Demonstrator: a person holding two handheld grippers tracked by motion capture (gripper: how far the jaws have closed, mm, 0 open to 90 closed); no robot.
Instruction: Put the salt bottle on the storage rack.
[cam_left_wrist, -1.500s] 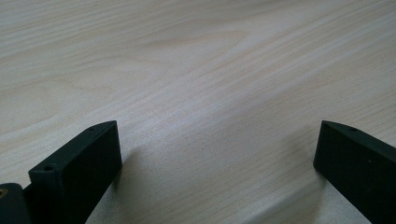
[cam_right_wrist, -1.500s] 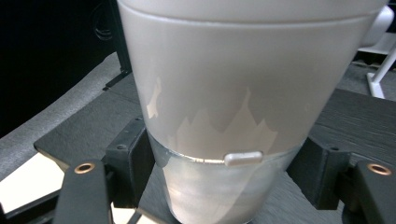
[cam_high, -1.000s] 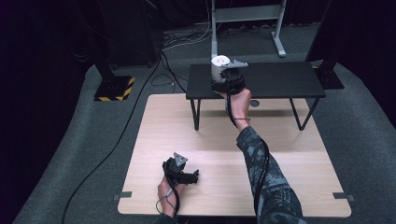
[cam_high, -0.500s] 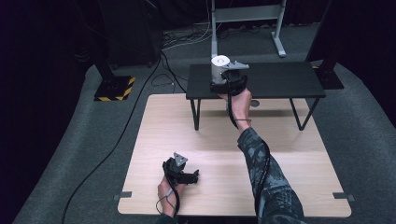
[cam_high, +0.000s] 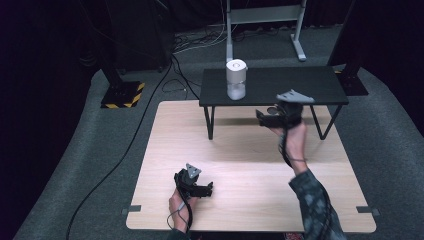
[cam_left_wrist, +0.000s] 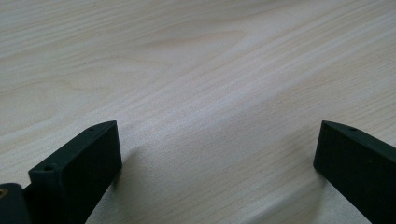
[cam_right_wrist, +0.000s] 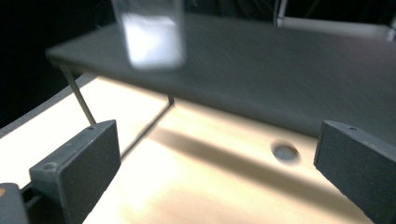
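A clear jar with a white lid (cam_high: 236, 80) stands upright near the left end of the low black table (cam_high: 300, 85). It appears blurred in the right gripper view (cam_right_wrist: 152, 35), on the black tabletop (cam_right_wrist: 280, 70). My right gripper (cam_high: 264, 116) hovers at the black table's front edge, right of the jar and apart from it. Its jaws have just been opening and nothing is between them (cam_right_wrist: 217, 140). My left gripper (cam_high: 206, 189) rests low over the near part of the wooden table (cam_high: 240, 165), open over bare wood (cam_left_wrist: 217, 140).
The black table stands on thin legs (cam_high: 209, 122) over the far part of the wooden table. A small dark round mark (cam_right_wrist: 285, 152) lies on the wood under it. A striped stand base (cam_high: 122, 94), a floor cable (cam_high: 125, 150) and a metal frame (cam_high: 260, 17) lie beyond.
My right gripper has let go of the jar and pulled away to the right and toward me, a little lower. The jar stays on the black table. The left gripper has not moved.
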